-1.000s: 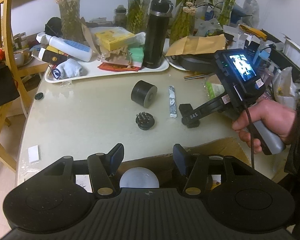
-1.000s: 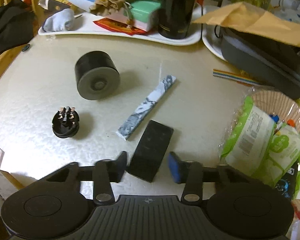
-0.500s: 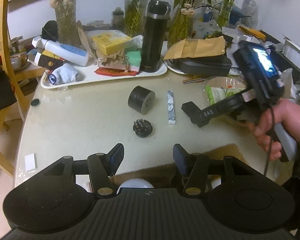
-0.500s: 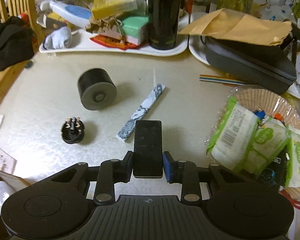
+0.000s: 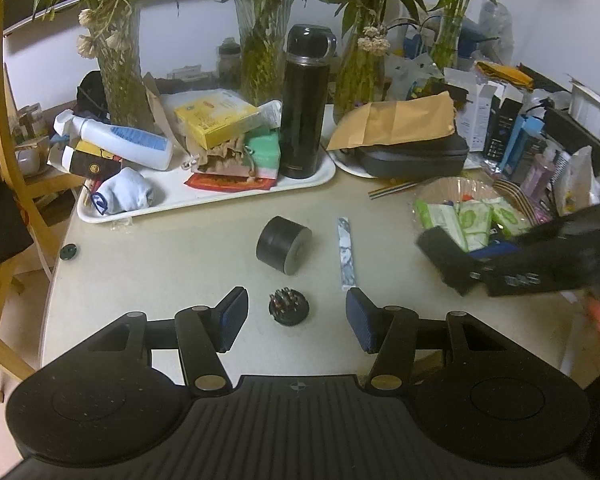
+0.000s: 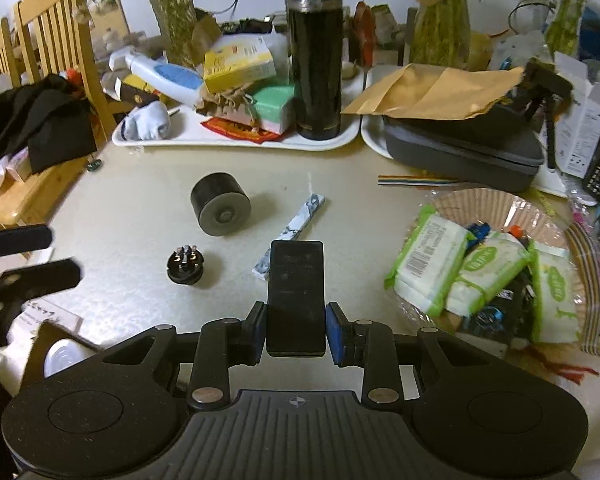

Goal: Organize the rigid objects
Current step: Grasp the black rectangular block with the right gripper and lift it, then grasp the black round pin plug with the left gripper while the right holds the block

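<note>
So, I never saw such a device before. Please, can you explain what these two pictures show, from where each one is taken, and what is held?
There is no robot here. A person holds a hand tool with two fingers in each hand, and a camera on each tool looks forward along the fingers.

One picture comes from the left gripper. Its jaws stand open and hold nothing; a small black plug with pins lies on the table between them.

The other picture comes from the right gripper. It is shut on a flat black slab, lifted above the table.

Also lying there: a black cylinder and a marbled strip.
</note>
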A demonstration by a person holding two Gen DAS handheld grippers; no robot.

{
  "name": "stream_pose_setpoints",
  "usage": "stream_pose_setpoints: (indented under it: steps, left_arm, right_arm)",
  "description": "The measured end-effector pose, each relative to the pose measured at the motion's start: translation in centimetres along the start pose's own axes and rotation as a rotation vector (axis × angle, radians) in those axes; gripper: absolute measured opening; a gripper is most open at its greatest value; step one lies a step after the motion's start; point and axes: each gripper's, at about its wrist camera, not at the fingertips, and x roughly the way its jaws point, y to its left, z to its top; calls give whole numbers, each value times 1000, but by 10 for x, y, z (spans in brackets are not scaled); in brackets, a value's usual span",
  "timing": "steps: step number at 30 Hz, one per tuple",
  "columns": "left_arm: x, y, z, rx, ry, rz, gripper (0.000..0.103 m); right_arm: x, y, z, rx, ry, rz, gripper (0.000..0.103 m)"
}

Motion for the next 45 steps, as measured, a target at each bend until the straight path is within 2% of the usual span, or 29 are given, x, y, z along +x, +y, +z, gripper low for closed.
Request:
stream_pose_setpoints:
  steps: [6,11,17,28,37,45]
  left_arm:
    - [12,1,1,19,21,-1,54]
    - [28,2,1,7,49,4,54]
    - [50,0,-2,1,116,17,54]
    - [83,-4,2,-3,165,26,54]
    - [117,4,0,-12,245,60,54]
    - [135,10,1,-52,290,44,54]
  right_arm:
    - [-23,-3,-14,25,-31,-15,34]
    - [-26,9,-26,6,-15,24,34]
    - [-25,9,-25,7,-15,40,34]
    - [-25,-2,-25,48,-13,62,34]
    - [-25,-7,-25,62,-12,70,34]
    - [-26,-9,-25,71,-16,80,34]
